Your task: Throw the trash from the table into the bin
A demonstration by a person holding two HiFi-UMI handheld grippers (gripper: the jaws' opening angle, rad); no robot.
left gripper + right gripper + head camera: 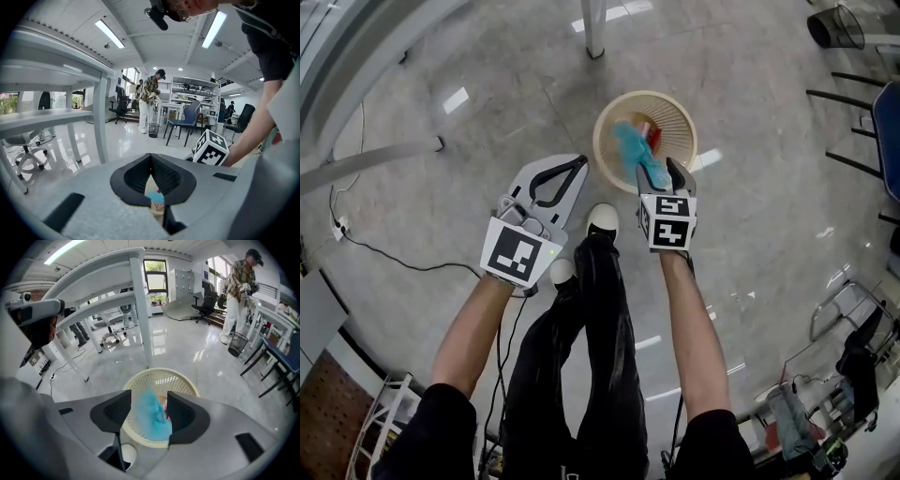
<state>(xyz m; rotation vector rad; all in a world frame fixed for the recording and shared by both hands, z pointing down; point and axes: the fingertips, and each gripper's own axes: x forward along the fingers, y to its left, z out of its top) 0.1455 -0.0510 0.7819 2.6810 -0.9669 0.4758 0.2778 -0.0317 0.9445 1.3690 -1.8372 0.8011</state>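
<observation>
A cream plastic bin (604,130) stands on the grey floor ahead of the person's feet. My right gripper (660,174) hangs over its near rim with its jaws apart. A crumpled teal piece of trash (631,148) hangs loose between them, over the bin's mouth. In the right gripper view the teal trash (152,414) lies in the gap of the right gripper (149,402), above the bin (161,374). Something red (654,138) lies inside the bin. My left gripper (573,167) is left of the bin, shut and empty; in its own view the left gripper (151,157) has its tips together.
A white table leg (593,28) stands beyond the bin, and another table's frame (356,56) runs along the left. A black cable (384,253) lies on the floor at left. A black wire bin (834,26) and chairs (872,112) are at the right. The person's white shoe (602,220) is near the bin.
</observation>
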